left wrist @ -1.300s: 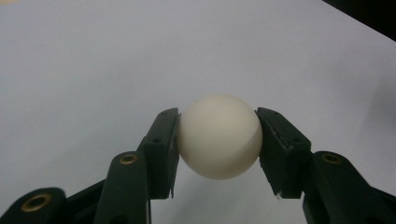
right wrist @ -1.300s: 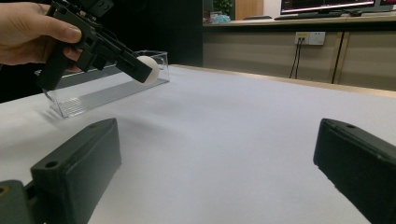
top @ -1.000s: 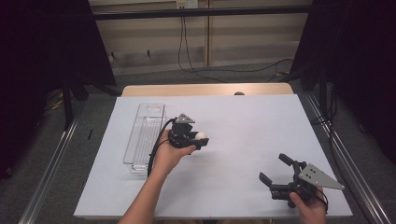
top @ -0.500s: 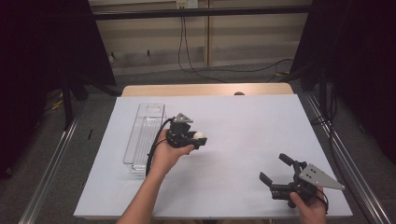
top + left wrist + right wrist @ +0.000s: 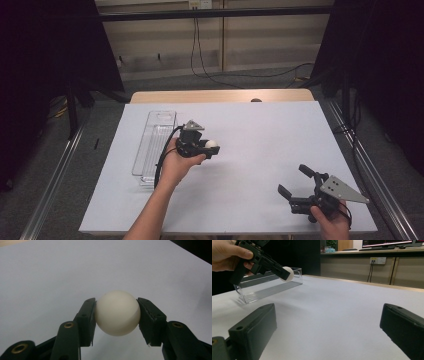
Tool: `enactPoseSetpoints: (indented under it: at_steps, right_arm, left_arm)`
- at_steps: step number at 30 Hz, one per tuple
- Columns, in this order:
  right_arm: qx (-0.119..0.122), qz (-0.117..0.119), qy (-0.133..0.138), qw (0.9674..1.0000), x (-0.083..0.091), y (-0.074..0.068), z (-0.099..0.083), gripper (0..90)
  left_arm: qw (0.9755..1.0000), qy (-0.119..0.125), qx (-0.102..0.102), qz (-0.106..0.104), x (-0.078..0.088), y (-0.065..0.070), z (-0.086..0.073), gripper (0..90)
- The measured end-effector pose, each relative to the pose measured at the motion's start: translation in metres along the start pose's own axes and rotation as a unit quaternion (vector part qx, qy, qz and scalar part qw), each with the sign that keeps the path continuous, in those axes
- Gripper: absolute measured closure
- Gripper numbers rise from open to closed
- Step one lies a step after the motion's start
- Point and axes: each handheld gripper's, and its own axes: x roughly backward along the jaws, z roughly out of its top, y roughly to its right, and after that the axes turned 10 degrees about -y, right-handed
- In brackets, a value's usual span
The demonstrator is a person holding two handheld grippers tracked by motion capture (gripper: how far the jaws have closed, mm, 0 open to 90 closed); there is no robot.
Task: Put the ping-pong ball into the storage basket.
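White ball (image 5: 117, 313), its flanks hidden behind the pinching pads, sits clamped in the left gripper (image 5: 206, 149) above the white table sheet (image 5: 260, 130) beside a clear tray (image 5: 156, 137), while the right gripper (image 5: 296, 183), jaws spread empty, rests well apart.

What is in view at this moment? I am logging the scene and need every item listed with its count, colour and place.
ball: one, cream white, clamped between the left gripper's jaws above the sheet
tray: one, clear plastic, long, on the sheet's left part
sheet: one, white, covering the table
table: one, light wood, edge showing beyond the sheet
left gripper: one, black, beside the tray, shut on the ball
right gripper: one, black, near right corner, jaws open, empty
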Motion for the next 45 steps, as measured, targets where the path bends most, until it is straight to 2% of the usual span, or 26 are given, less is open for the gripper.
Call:
enactPoseSetpoints:
  at_steps: [5, 7, 9, 12, 15, 17, 18, 19, 23, 28, 29, 30, 34, 39, 45]
  right_arm:
    - [0.000, -0.001, 0.000, 1.0000, 0.000, 0.000, 0.000, 0.4]
    - [0.000, -0.001, 0.000, 1.0000, 0.000, 0.000, 0.000, 0.4]
    - [-0.001, -0.001, 0.000, 1.0000, 0.000, 0.000, 0.000, 0.4]
    - [0.001, -0.001, 0.001, 1.0000, 0.000, 0.000, 0.000, 0.4]
    - [0.000, -0.001, 0.001, 1.0000, 0.000, 0.000, 0.000, 0.4]
    - [-0.009, -0.005, 0.004, 0.9999, 0.000, -0.001, 0.000, 0.4]
    - [-0.004, -0.003, 0.002, 1.0000, 0.000, 0.000, 0.000, 0.4]
    - [-0.004, -0.004, 0.003, 1.0000, 0.000, 0.000, 0.000, 0.4]
    - [-0.010, -0.005, 0.004, 0.9999, 0.000, -0.001, 0.000, 0.4]
    - [-0.004, -0.003, 0.003, 1.0000, 0.000, 0.000, 0.000, 0.4]
    - [-0.001, 0.001, 0.003, 1.0000, 0.000, 0.000, 0.000, 0.4]
    - [0.000, 0.002, 0.002, 1.0000, 0.000, 0.000, 0.000, 0.4]
    - [-0.005, 0.000, 0.004, 1.0000, 0.000, 0.000, 0.001, 0.4]
    - [0.000, 0.001, 0.003, 1.0000, 0.000, 0.000, 0.001, 0.4]
    - [0.000, -0.001, 0.002, 1.0000, 0.000, 0.000, 0.000, 0.4]
  left_arm:
    - [1.0000, 0.007, 0.003, 0.001, 0.001, -0.001, 0.000, 51.2]
    - [1.0000, 0.003, -0.002, 0.003, 0.002, -0.003, 0.000, 51.2]
    - [0.9999, 0.009, 0.007, 0.002, 0.002, -0.002, -0.001, 51.2]
    - [1.0000, 0.003, 0.001, 0.004, 0.005, -0.004, 0.000, 51.2]
    - [0.9999, 0.006, 0.009, 0.004, 0.005, -0.004, -0.001, 51.2]
    - [1.0000, 0.004, 0.007, 0.005, 0.006, -0.005, -0.001, 51.2]
    - [1.0000, 0.001, 0.006, 0.004, 0.006, -0.006, -0.001, 51.2]
    - [0.9999, 0.008, 0.011, 0.004, 0.006, -0.006, -0.002, 51.2]
    - [0.9999, 0.002, 0.010, 0.006, 0.009, -0.008, -0.002, 51.2]
    - [0.9998, 0.008, 0.019, 0.009, 0.011, -0.009, -0.004, 51.2]
    - [0.9999, 0.001, 0.009, 0.012, 0.012, -0.011, -0.004, 51.2]
    - [0.9997, 0.011, 0.017, 0.012, 0.011, -0.010, -0.005, 51.2]
    - [0.9996, 0.014, 0.019, 0.012, 0.013, -0.013, -0.006, 51.2]
    - [0.9997, 0.006, 0.019, 0.016, 0.017, -0.016, -0.008, 51.2]
    - [0.9994, 0.013, 0.028, 0.017, 0.019, -0.018, -0.009, 51.2]
